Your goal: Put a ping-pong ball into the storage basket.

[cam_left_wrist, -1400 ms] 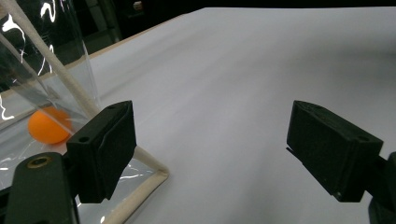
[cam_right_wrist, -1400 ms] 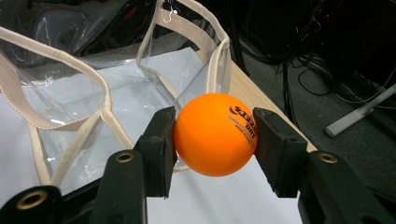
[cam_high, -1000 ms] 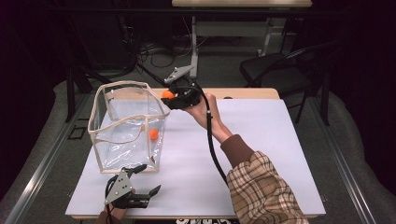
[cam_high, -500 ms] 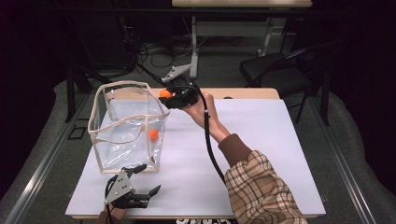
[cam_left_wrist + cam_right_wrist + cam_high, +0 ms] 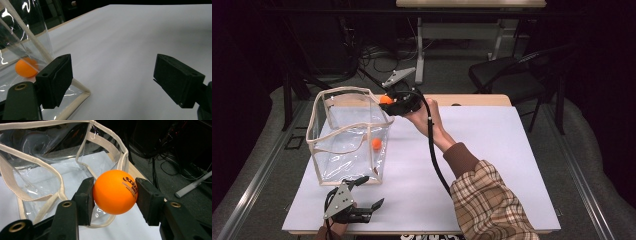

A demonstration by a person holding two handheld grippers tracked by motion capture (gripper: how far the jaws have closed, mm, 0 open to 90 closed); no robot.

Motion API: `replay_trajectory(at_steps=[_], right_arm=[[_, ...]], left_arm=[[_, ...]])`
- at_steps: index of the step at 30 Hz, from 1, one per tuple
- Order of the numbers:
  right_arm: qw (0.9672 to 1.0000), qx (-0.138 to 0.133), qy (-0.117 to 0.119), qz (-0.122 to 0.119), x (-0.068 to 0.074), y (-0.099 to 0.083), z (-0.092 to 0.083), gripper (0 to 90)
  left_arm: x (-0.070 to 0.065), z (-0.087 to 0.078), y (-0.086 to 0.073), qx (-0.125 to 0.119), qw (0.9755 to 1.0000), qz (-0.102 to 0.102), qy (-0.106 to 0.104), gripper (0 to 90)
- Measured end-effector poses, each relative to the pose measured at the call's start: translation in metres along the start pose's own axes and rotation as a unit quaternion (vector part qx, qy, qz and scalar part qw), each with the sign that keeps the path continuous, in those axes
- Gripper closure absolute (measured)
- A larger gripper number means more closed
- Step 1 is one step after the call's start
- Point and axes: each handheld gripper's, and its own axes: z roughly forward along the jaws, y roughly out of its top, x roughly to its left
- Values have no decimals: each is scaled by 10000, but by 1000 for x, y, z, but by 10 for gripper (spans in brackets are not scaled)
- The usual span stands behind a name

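Observation:
A clear plastic bag (image 5: 347,135) with cream trim stands open on the white table (image 5: 492,150) at the left. One orange ball (image 5: 376,144) lies inside it, also seen through the bag wall in the left gripper view (image 5: 25,67). My right gripper (image 5: 388,101) is held above the bag's far right corner, shut on a second orange ball (image 5: 115,191) with dark print. The bag's open mouth (image 5: 50,157) lies just beyond that ball. My left gripper (image 5: 367,192) rests low at the table's near edge by the bag's front corner, open, with nothing between its pads (image 5: 56,77).
A black cable (image 5: 432,150) trails from the right gripper along a plaid sleeve (image 5: 487,205). Beyond the table stand a black chair (image 5: 512,75), desk legs and floor cables (image 5: 377,52). Bare white tabletop spreads to the right of the bag.

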Motion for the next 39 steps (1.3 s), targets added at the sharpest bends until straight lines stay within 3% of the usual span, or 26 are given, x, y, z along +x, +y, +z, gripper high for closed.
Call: replay_trajectory(at_steps=[39], right_arm=[[9999,-29,89,-62,10,10,13,509]], left_arm=[[0,-1,0,-12,10000,29,4,158]])
